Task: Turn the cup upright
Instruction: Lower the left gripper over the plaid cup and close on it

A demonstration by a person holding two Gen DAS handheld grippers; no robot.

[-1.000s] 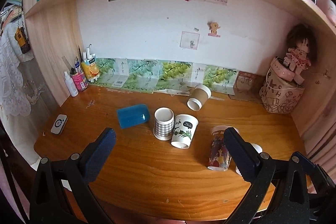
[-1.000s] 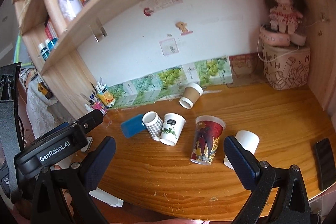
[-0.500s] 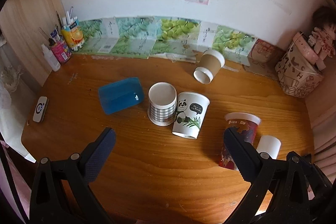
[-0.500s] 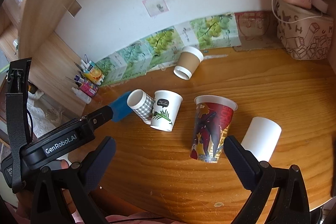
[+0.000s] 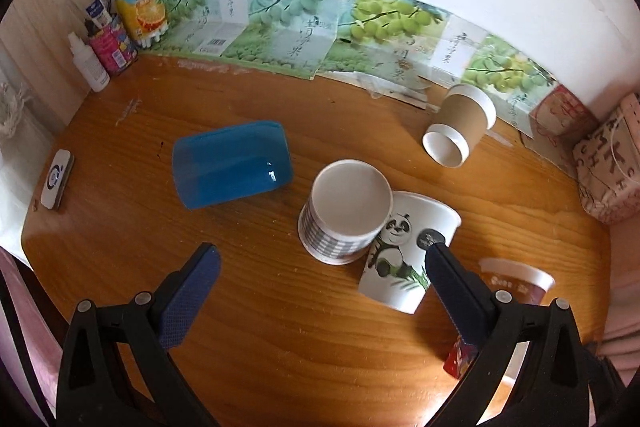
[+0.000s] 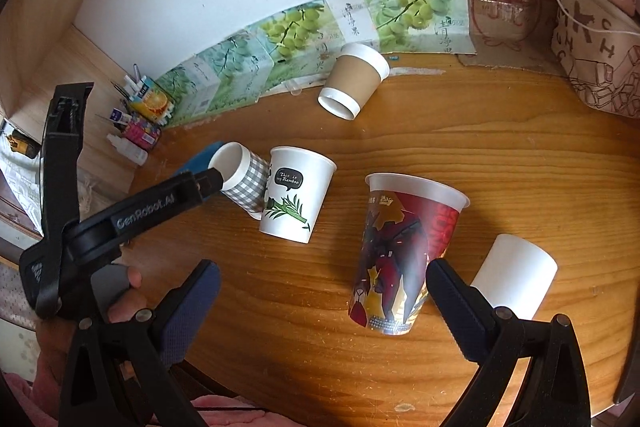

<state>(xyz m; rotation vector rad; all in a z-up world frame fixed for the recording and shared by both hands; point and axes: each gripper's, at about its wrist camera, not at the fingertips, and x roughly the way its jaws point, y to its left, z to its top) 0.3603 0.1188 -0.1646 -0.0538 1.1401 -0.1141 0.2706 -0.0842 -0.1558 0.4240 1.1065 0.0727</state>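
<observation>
Several cups are on the wooden desk (image 5: 280,327). A blue plastic cup (image 5: 232,169) lies on its side at left. A brown-sleeved paper cup (image 5: 460,131) lies on its side near the back wall; it also shows in the right wrist view (image 6: 354,81). A grey checked cup (image 5: 346,211), a panda cup (image 5: 404,263) and a red printed cup (image 6: 400,251) stand upright. A plain white cup (image 6: 514,275) is at right, mouth hidden. My left gripper (image 5: 320,287) is open and empty above the desk's front. My right gripper (image 6: 322,301) is open and empty, near the red cup.
A pen holder, bottles and an orange carton (image 5: 140,11) stand in the back left corner. A small white remote (image 5: 58,179) lies at the left edge. A patterned basket (image 6: 596,39) stands at back right. Fruit-print cartons (image 5: 280,35) line the back wall.
Both grippers have moved forward and down toward the desk, so the cups look larger and closer. No cup has moved. Both grippers stay open.
</observation>
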